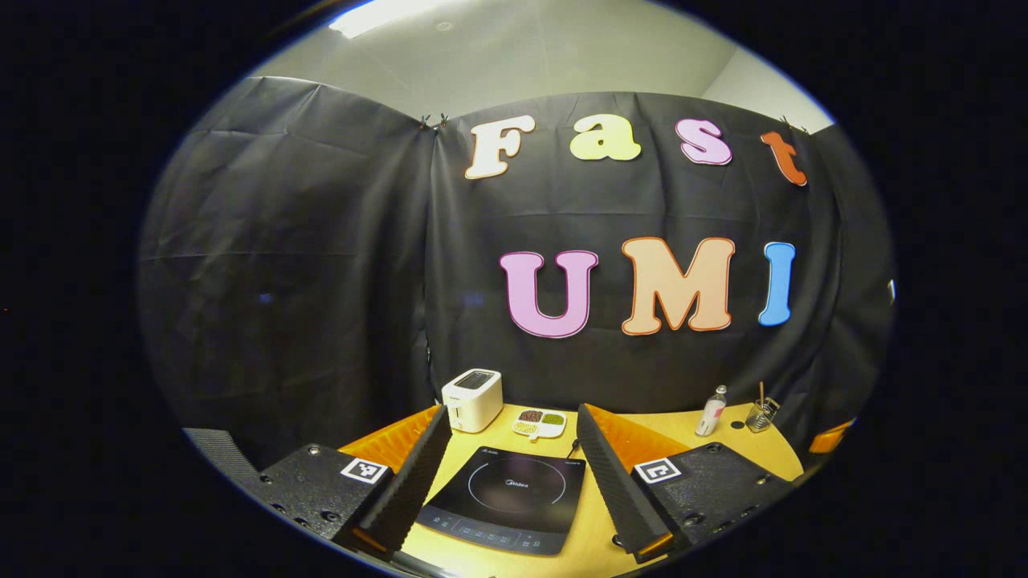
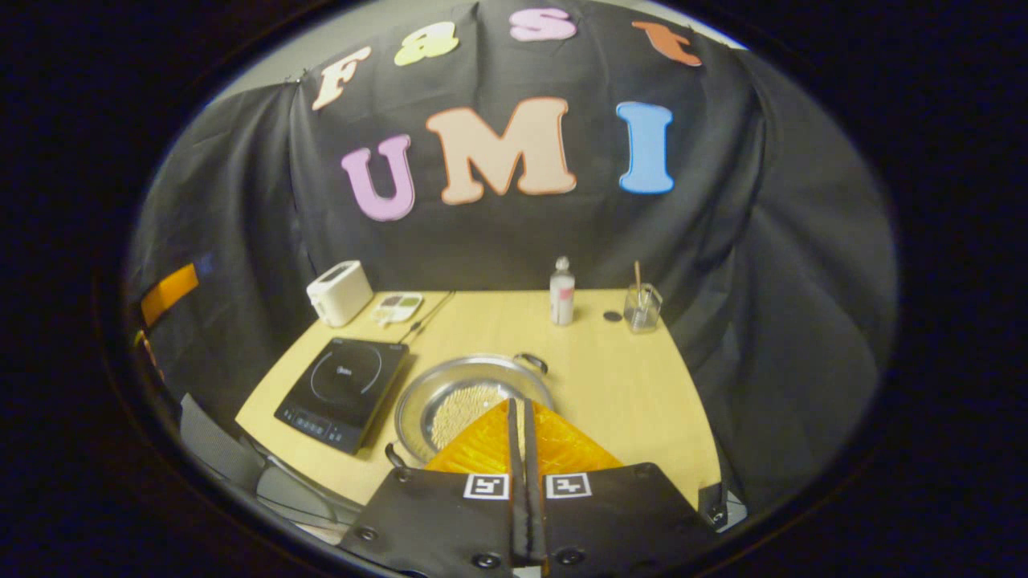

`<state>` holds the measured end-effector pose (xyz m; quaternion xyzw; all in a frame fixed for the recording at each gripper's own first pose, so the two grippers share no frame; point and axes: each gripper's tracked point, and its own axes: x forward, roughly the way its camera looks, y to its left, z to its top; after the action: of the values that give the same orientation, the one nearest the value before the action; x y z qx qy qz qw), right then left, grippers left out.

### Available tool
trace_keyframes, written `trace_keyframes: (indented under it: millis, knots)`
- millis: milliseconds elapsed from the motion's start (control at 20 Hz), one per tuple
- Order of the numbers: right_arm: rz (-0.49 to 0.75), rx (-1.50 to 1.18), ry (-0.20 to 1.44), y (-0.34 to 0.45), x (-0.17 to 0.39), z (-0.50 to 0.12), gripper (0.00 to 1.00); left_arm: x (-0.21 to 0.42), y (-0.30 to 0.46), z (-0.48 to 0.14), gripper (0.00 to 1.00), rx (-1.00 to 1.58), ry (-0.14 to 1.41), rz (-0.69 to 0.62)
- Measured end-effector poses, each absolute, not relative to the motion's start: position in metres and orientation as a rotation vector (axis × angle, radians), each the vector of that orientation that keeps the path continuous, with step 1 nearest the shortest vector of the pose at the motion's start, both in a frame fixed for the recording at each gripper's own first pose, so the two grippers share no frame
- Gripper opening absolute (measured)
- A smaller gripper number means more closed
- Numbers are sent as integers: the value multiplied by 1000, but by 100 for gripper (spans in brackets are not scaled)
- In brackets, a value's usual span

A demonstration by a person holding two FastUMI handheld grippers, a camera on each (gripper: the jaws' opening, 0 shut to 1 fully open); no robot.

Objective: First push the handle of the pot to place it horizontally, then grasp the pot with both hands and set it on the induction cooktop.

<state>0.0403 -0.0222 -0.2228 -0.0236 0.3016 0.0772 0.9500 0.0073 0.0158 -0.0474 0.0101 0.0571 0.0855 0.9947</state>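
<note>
Wooden table (image 2: 610,377) holds pot (image 2: 470,401) beside branded induction cooktop (image 2: 344,391)

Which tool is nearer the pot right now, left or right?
Right. The right tool, fingers together, hangs just above the pot. The left tool, open, faces the induction cooktop instead.

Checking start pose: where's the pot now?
In the right gripper view, the pot sits on the table just right of the induction cooktop, directly ahead of the shut right claw.
</note>
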Motion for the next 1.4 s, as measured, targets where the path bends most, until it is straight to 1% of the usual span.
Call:
trace_keyframes:
  millis: [200,250,300,350,400,700,750,800,1000,1150,1200,1350,1400]
  knots:
    - [141,-57,789,2,23,-272,2,30,30,-53,93,37,117,130]
    - [138,-65,831,8,17,-283,0,35,33,-54,93,36,118,118]
    - [139,-74,866,14,13,-293,3,40,37,-56,96,35,122,107]
    - [140,-80,900,22,9,-304,3,45,39,-59,96,32,129,94]
    - [140,-81,938,28,4,-314,0,48,42,-62,96,30,134,82]
    - [102,-40,1148,57,-14,-377,0,73,61,-77,96,33,148,33]
    - [93,-37,1178,59,-16,-386,3,77,63,-79,96,32,151,24]
    - [78,-39,1203,61,-18,-395,3,81,66,-84,96,33,158,16]
    - [32,-60,1263,68,-13,-423,3,93,78,-94,96,47,175,-5]
    - [1,-76,1265,70,-2,-438,3,102,84,-98,96,47,178,-11]
    - [-13,-93,1265,68,1,-442,0,104,84,-101,96,46,181,-15]
    - [-34,-122,1262,68,7,-452,0,109,88,-106,96,51,190,-20]
    - [-39,-126,1263,69,8,-453,3,111,88,-107,96,51,190,-23]
